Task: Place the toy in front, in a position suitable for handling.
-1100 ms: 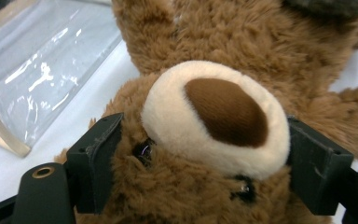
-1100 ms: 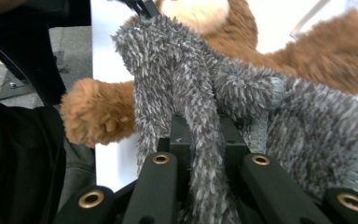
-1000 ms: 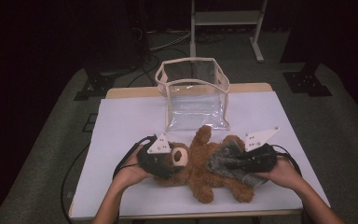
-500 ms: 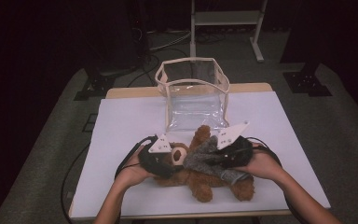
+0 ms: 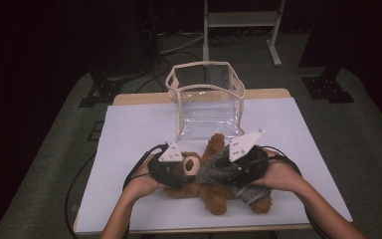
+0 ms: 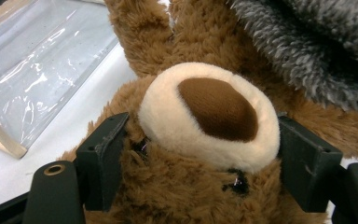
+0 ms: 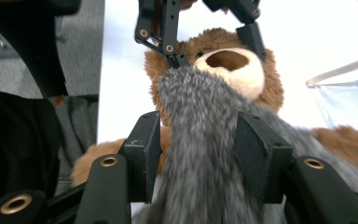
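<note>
**Both tongs clamped on the teddy bear near the tabletop's front edge**

High view: the left tongs [image 5: 181, 169] and right tongs [image 5: 229, 169] meet over a brown teddy bear [image 5: 214, 191] that lies on the white tabletop [image 5: 129, 129], close to the front edge and about midway along it. A grey furry cloth [image 5: 219, 172] covers the bear's body. Behind the bear, toward the far edge, stands a clear plastic bag [image 5: 206, 99] with beige trim, its top open; nothing can be seen inside it.

Left gripper view: the left tongs [image 6: 200, 154] grip the bear's head, one jaw pressed against each side of the cream muzzle [image 6: 209, 116]. The bag [image 6: 42, 65] lies just beside the bear.

Right gripper view: the right tongs [image 7: 198, 149] are clenched on the grey cloth [image 7: 200, 140], which bunches between the jaws. Beyond, the left tongs [image 7: 214, 51] hold the bear's head [image 7: 223, 70].
</note>
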